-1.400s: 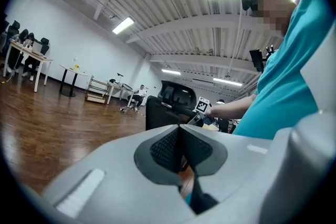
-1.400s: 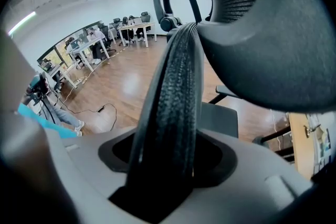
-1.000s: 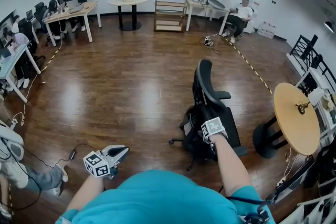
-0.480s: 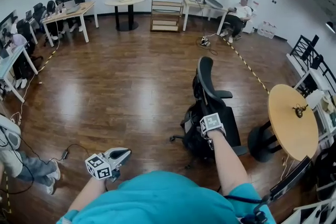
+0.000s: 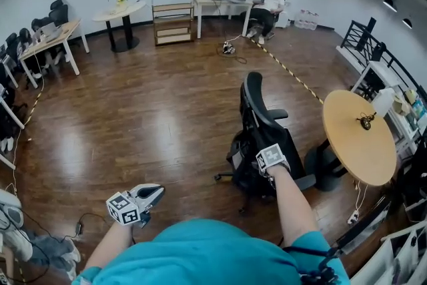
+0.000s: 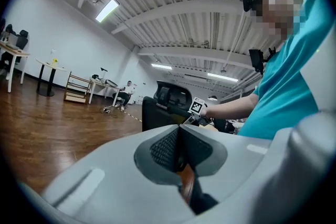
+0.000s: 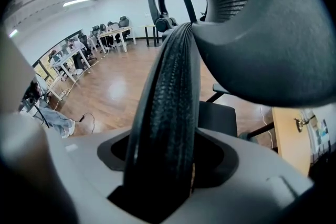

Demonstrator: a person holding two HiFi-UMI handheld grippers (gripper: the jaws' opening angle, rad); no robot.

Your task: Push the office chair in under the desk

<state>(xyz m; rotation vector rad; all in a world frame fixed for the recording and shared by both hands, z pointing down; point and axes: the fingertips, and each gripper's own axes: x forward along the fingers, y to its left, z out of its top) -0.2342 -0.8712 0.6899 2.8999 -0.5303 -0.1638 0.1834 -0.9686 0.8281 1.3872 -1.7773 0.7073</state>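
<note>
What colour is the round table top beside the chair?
The table top is pale tan; clearest in head view.

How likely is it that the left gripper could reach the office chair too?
Probably yes: the left gripper hangs shut and empty, only wooden floor lies between it and the office chair, which the right gripper clamps.

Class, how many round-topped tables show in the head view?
2: wooden table beside the office chair, at right; pale table near the far wall. Others may be hidden.
</note>
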